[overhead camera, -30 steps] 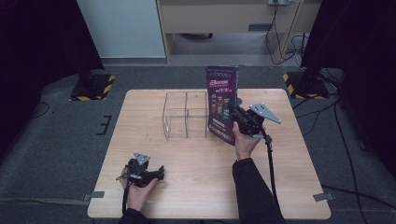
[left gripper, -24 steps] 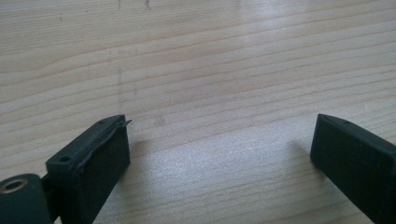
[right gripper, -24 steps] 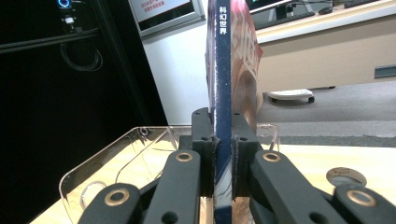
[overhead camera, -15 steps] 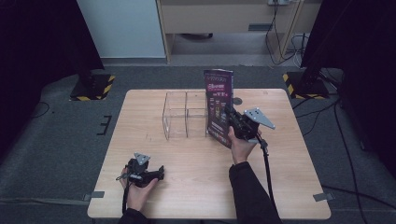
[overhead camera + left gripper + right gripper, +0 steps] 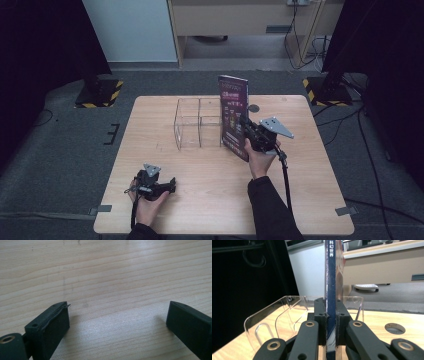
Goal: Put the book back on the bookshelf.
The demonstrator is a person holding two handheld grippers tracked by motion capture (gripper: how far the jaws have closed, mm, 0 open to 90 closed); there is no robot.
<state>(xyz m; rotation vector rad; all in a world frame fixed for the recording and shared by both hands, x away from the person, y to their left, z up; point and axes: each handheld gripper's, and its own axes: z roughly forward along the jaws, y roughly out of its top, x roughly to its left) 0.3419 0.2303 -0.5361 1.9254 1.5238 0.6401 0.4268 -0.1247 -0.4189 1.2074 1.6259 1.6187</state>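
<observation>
The right gripper [image 5: 248, 131] pinches a book [image 5: 235, 116] upright by its spine, just at three o'clock of the clear rack [image 5: 198, 124]. Tilting could snag its wall. The left gripper [image 5: 117, 322] gapes empty.

Overhead light even on desk [image 5: 210, 200]; surroundings dark at 9 and 3 o'clock. Left gripper view: glare on wood at 12 o'clock, soft shadows beside jaws. Right gripper view: near jaws blurred.
</observation>
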